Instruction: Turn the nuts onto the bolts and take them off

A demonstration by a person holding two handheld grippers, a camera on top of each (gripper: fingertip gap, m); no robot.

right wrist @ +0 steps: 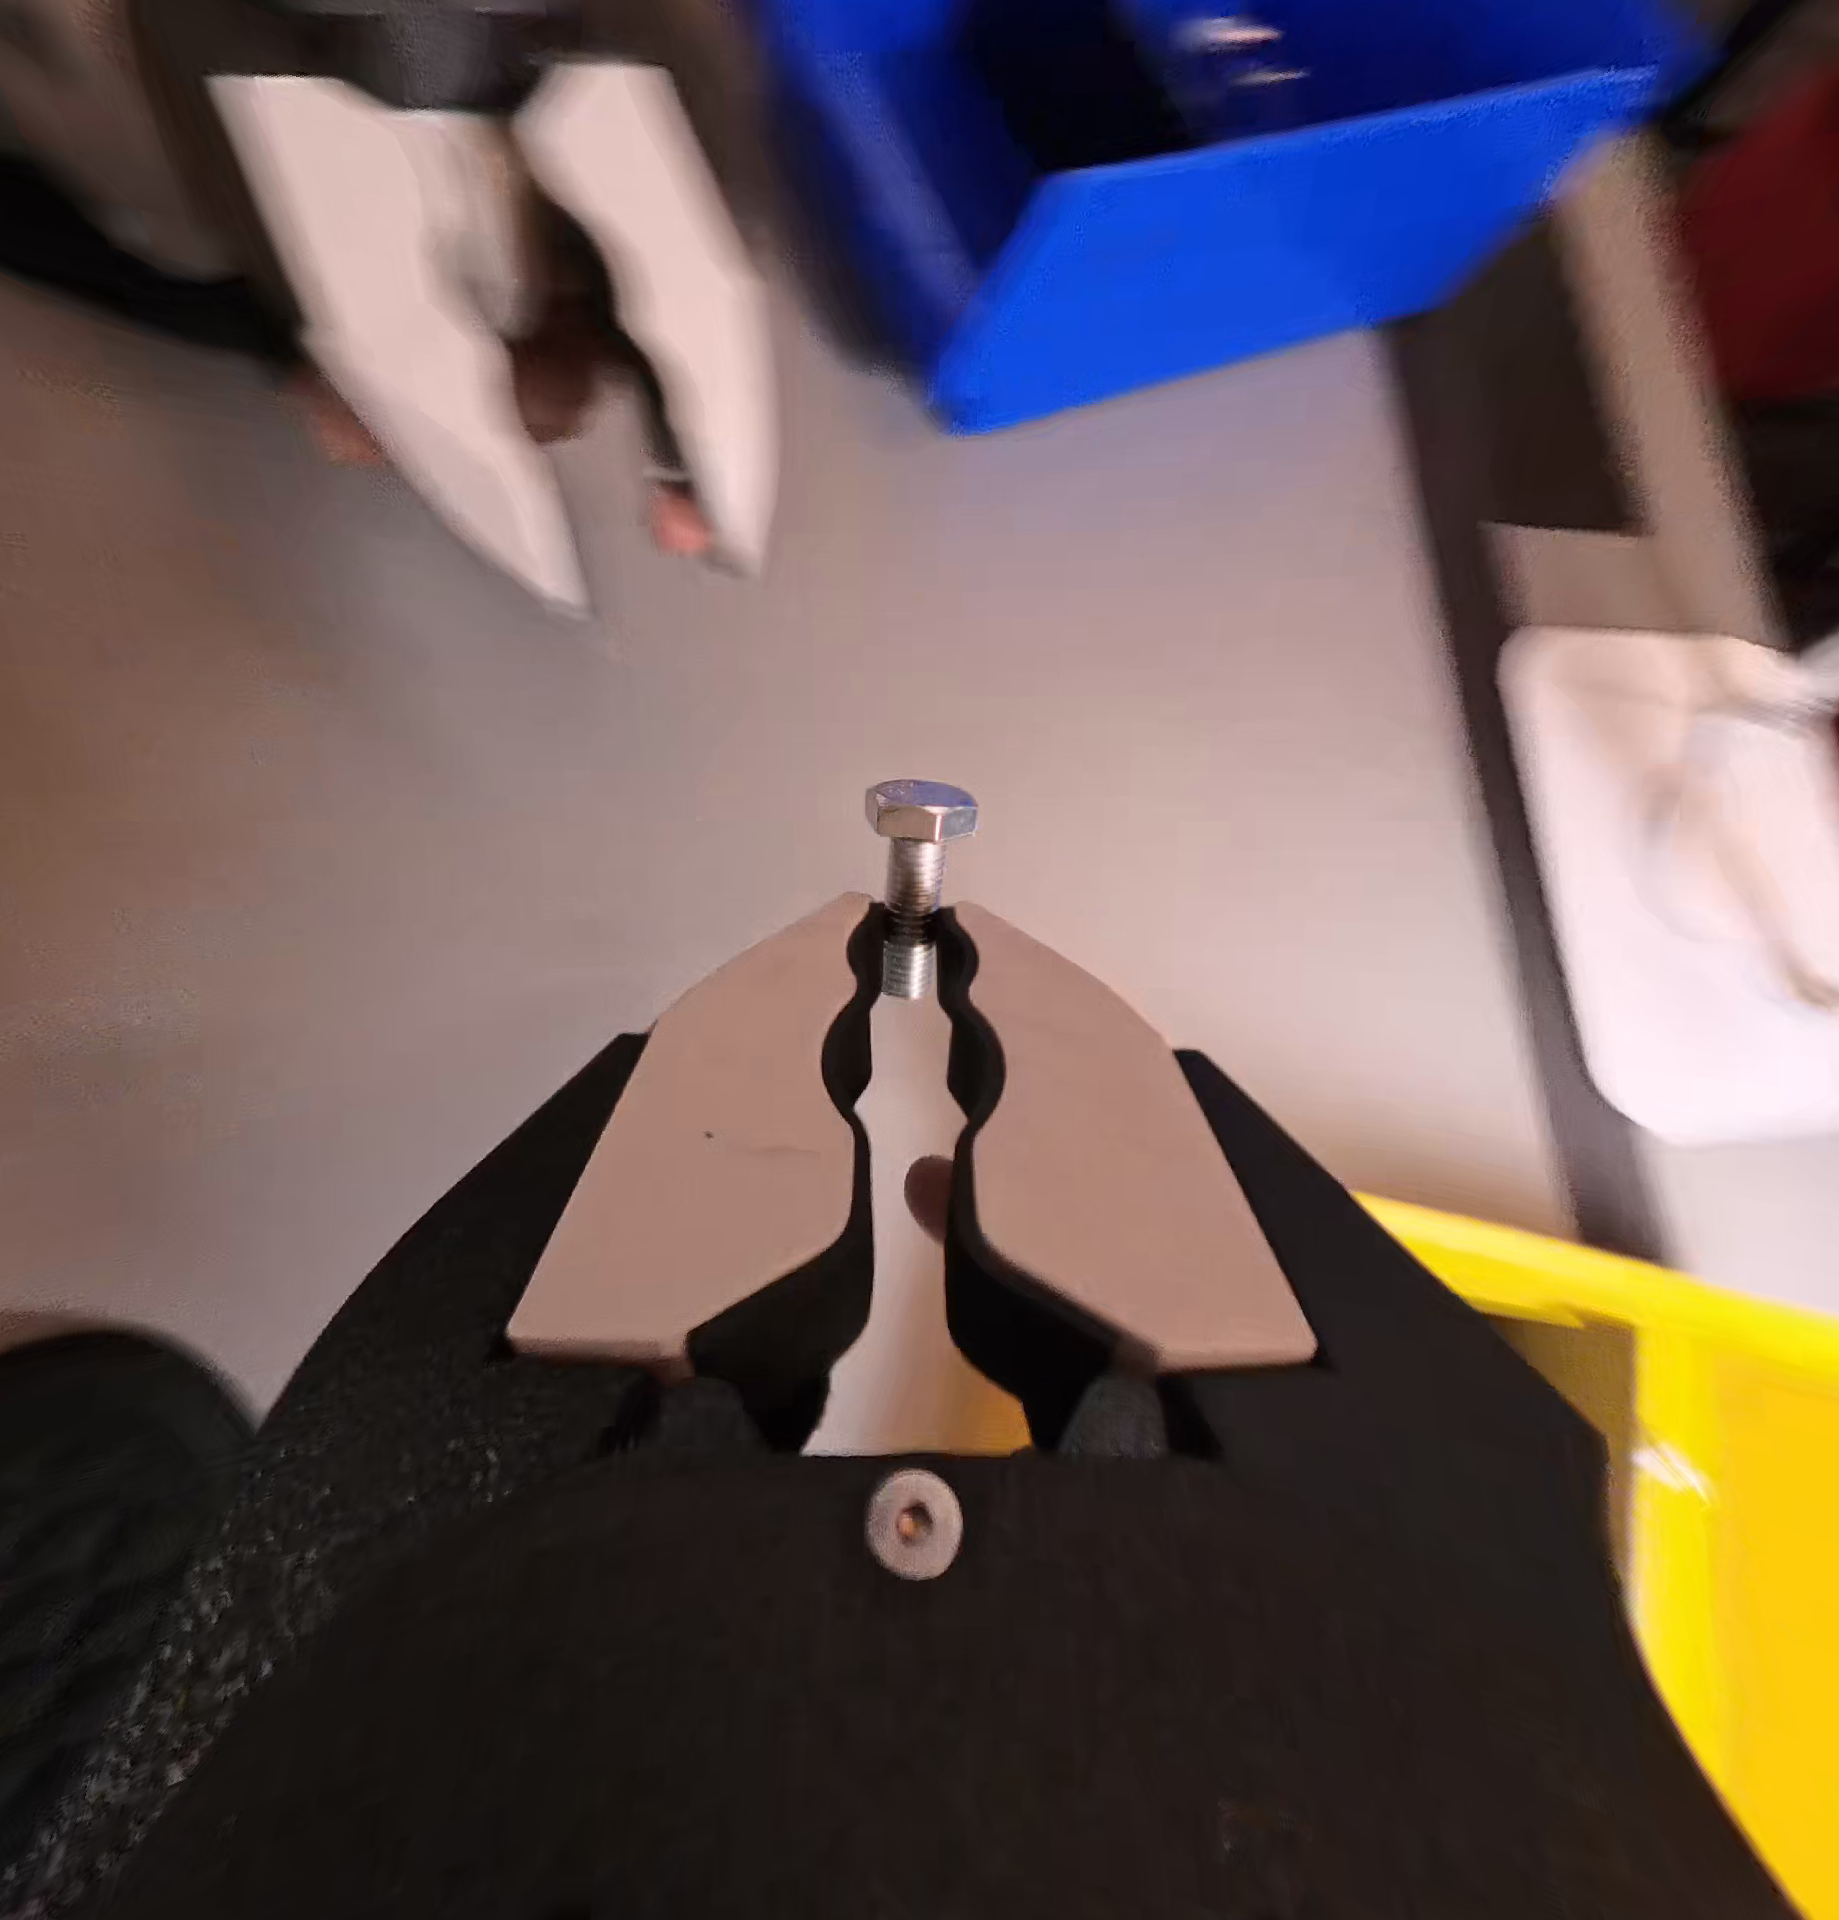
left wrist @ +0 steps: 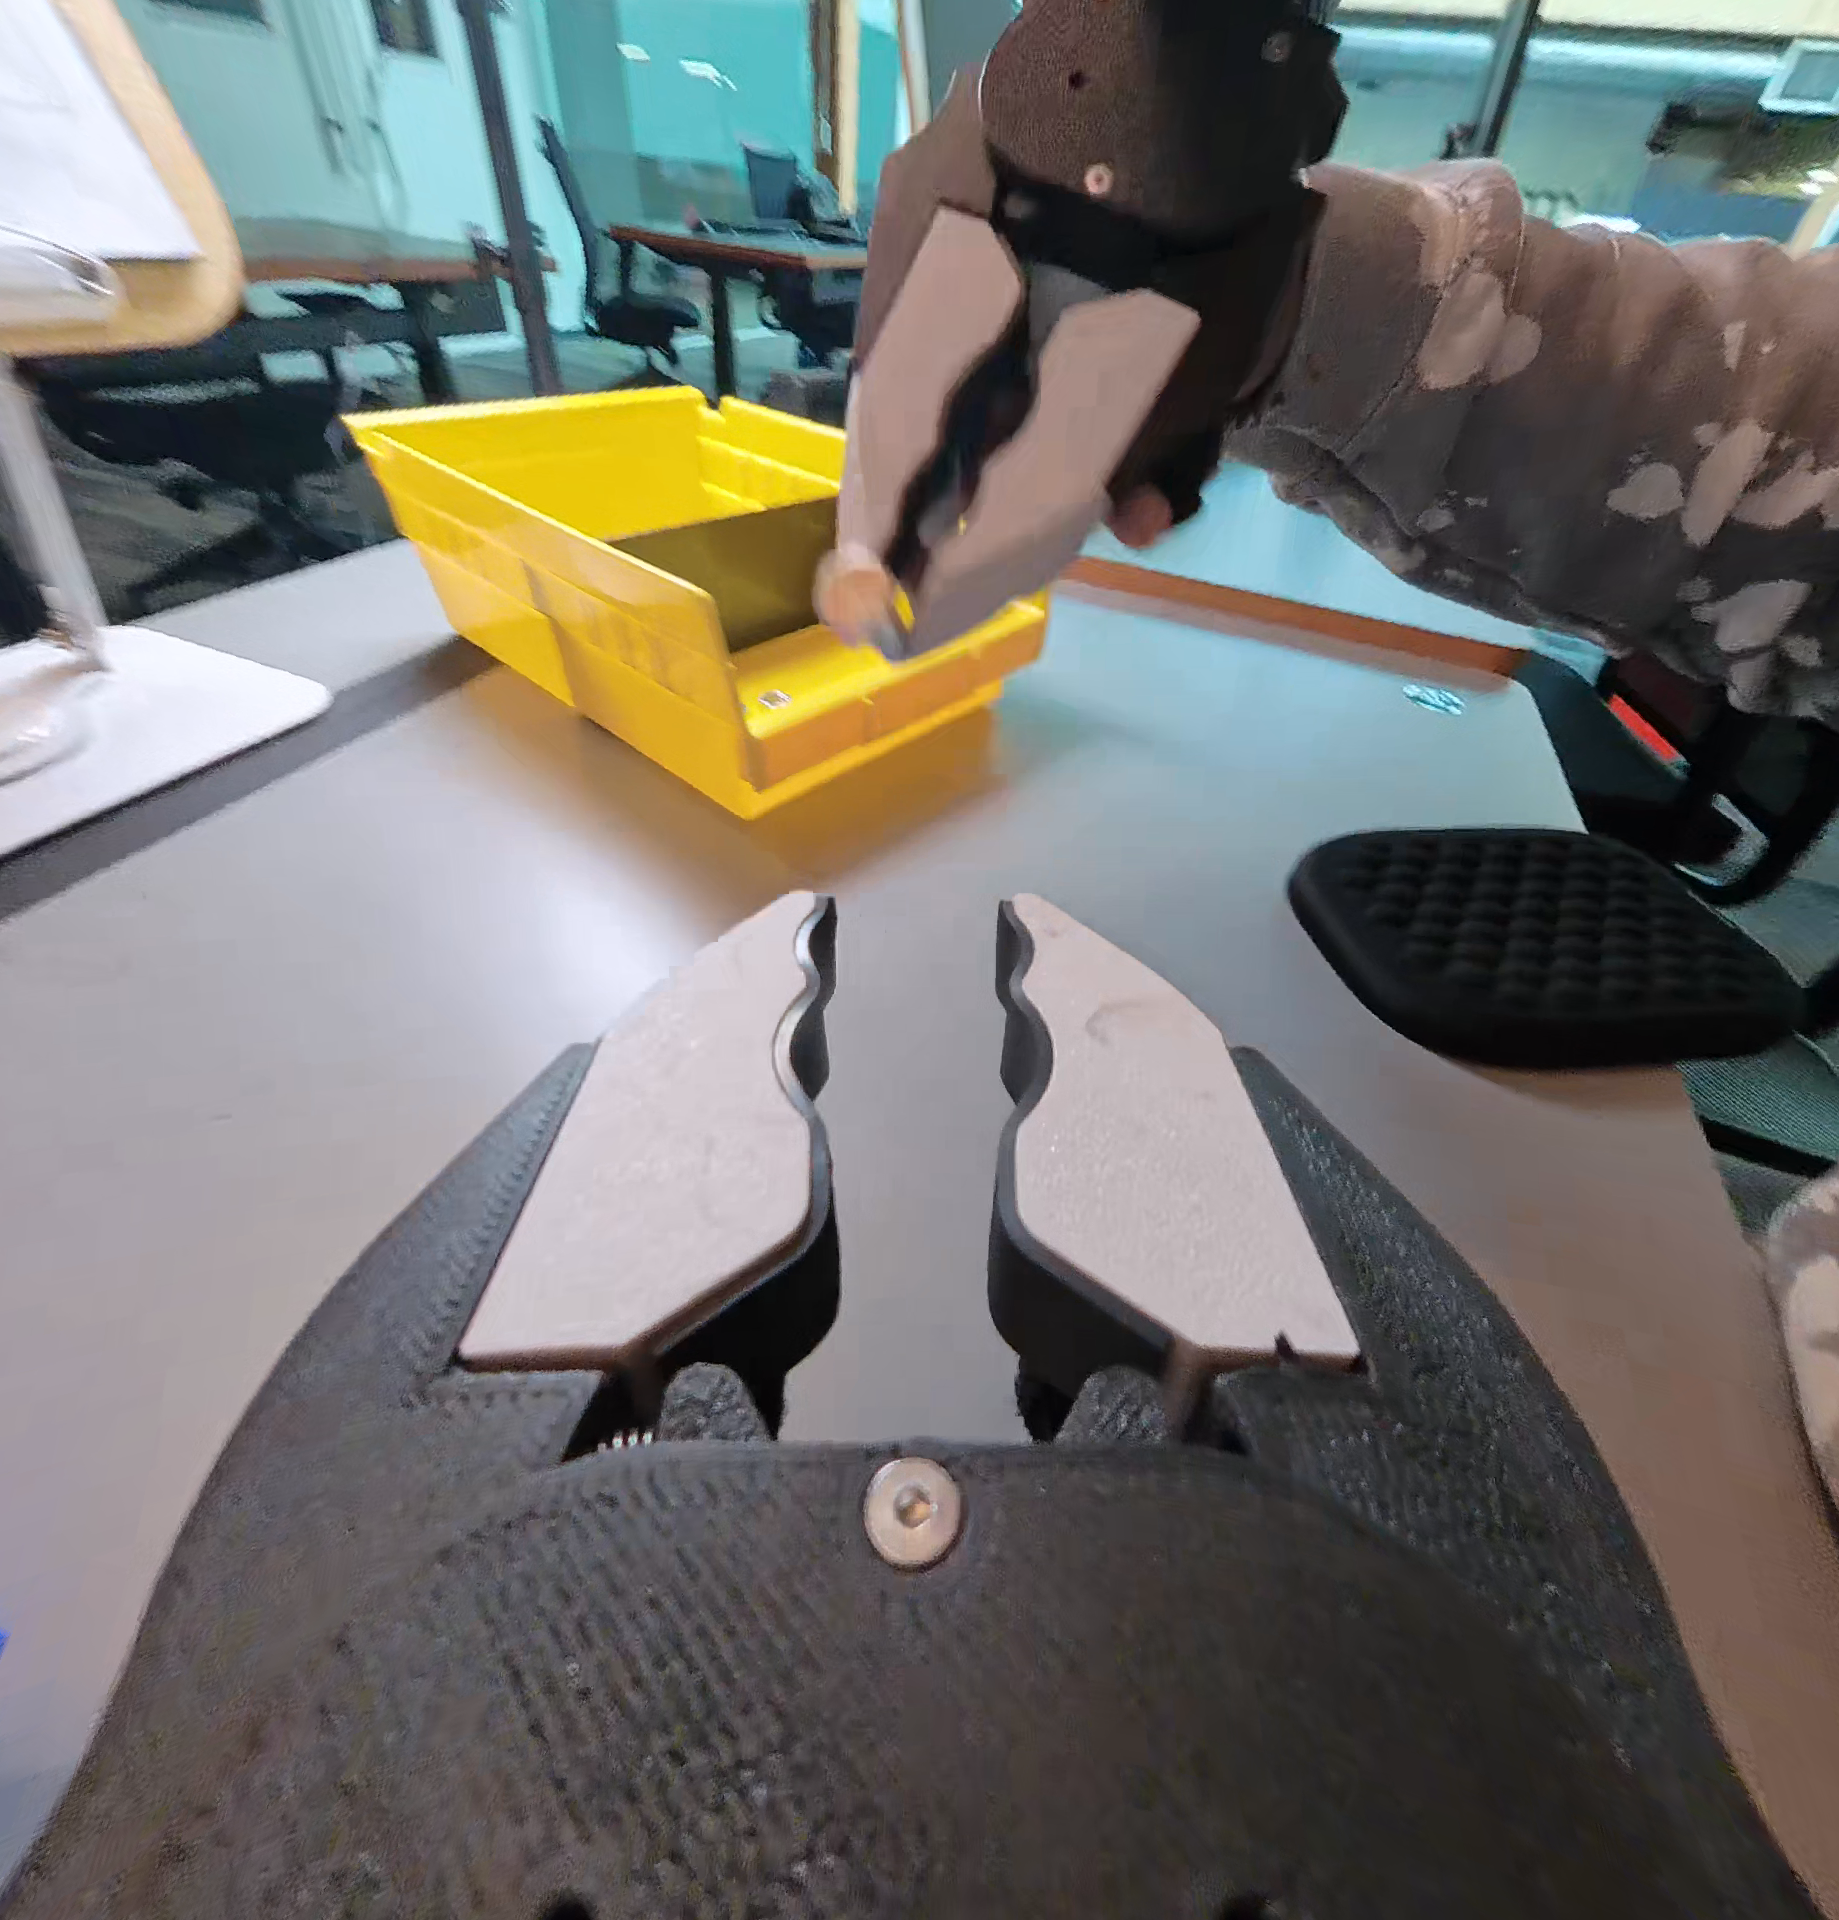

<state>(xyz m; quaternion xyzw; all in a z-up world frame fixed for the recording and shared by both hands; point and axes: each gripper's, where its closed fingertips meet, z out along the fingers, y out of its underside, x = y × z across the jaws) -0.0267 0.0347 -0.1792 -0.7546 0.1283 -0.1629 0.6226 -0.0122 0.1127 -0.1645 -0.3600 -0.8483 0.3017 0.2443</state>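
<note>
One grey tabletop (left wrist: 375,1039) fills both views and carries everything else. From the left wrist view, a yellow bin (left wrist: 624,582) sits on it at about 11 o'clock, with a white lamp base (left wrist: 136,717) well apart at 9 o'clock and a black chair armrest (left wrist: 1528,945) off the table edge at 3 o'clock. From the right wrist view, a blue bin (right wrist: 1258,239) lies at 1 o'clock, blurred, and the yellow bin's rim (right wrist: 1663,1382) shows at 4 o'clock.

The left gripper (left wrist: 915,914) hangs low over bare tabletop, released, its jaws apart with nothing between them. The right gripper (left wrist: 899,623) is raised above the near end of the yellow bin, at 12 o'clock from the left one, held by a hand in a patterned sleeve (left wrist: 1580,416). It is clenched on a hex bolt (right wrist: 917,873), pinching the threaded shank at the fingertips; the head points outward beyond the tips, off the table.
</note>
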